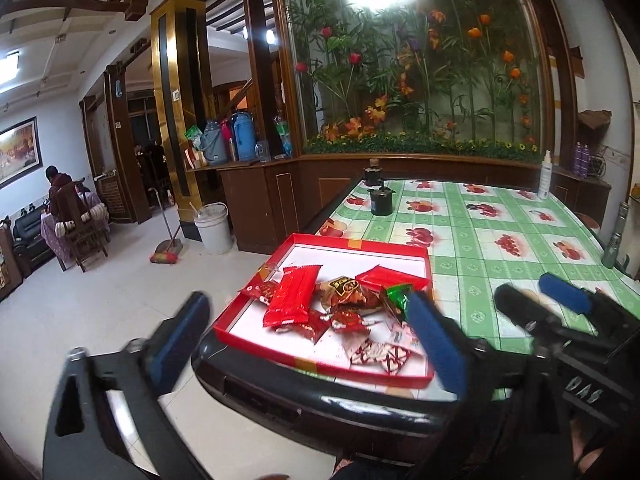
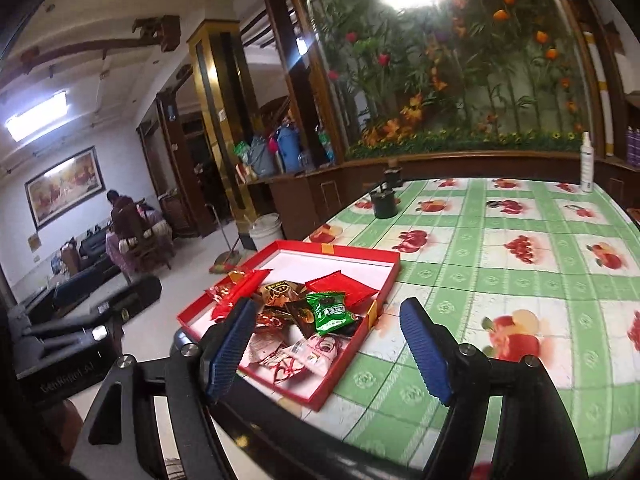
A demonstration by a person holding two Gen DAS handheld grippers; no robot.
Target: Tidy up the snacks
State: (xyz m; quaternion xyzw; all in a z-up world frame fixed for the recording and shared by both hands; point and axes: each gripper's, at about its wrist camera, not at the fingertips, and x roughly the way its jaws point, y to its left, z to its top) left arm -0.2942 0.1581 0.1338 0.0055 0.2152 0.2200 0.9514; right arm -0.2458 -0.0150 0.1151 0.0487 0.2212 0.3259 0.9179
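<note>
Snacks (image 2: 304,320) in red tray (image 2: 360,364) just beyond both empty, wide-open hand-held grippers (image 2: 328,356) (image 1: 312,344).

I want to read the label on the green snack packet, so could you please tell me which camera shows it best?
The right wrist view: the green snack packet lies face up and unobstructed atop the pile in the red box. In the left wrist view, only a sliver of it shows behind that claw's blue finger pad.
</note>
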